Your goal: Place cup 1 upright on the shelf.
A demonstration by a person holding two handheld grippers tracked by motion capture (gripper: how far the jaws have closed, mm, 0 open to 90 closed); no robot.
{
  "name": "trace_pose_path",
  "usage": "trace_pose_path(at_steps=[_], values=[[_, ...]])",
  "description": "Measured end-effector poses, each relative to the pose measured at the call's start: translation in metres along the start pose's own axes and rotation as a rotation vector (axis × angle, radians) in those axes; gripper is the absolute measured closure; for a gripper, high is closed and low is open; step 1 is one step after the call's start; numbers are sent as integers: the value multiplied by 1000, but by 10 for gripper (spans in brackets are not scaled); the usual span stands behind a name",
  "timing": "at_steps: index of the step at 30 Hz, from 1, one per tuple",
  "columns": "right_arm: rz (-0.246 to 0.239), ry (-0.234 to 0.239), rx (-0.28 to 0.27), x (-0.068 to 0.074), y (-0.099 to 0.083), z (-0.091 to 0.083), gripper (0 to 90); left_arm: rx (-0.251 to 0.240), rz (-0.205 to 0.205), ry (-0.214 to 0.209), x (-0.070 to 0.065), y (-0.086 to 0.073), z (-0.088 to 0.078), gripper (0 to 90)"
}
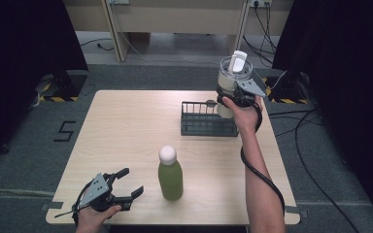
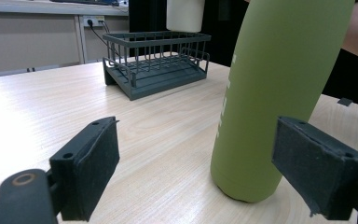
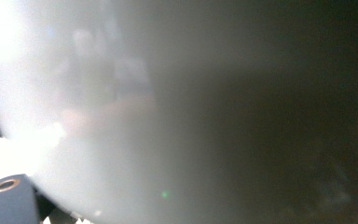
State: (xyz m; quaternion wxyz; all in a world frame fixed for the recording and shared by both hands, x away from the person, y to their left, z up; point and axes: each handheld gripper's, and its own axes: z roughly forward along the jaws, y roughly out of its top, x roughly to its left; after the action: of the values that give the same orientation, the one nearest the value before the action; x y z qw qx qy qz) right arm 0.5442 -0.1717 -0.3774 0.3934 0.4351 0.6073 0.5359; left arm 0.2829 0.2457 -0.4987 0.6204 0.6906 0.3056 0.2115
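Right gripper (image 1: 234, 93) is clamped on a white cup (image 1: 232, 77), held up over the rack (image 1: 209, 120). Left gripper (image 1: 126, 183) sits wide open beside the green bottle (image 1: 170, 174).

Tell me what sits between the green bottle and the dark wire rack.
Nothing: bare table separates the green bottle from the dark wire rack, as the high view shows.

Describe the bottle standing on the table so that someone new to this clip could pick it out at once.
On the light wooden table, look at the near half, in front of the dark wire rack. The green bottle stands there upright, just right of the open left gripper. Its matte olive body and rounded white cap set it apart from the white cup held up in the right gripper.
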Motion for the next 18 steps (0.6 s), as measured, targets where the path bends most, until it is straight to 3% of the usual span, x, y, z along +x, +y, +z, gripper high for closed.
trace_pose_path(at_steps=[18], values=[[12, -5, 20, 3, -13, 11, 99, 2, 5, -5, 0, 0, 0, 143]])
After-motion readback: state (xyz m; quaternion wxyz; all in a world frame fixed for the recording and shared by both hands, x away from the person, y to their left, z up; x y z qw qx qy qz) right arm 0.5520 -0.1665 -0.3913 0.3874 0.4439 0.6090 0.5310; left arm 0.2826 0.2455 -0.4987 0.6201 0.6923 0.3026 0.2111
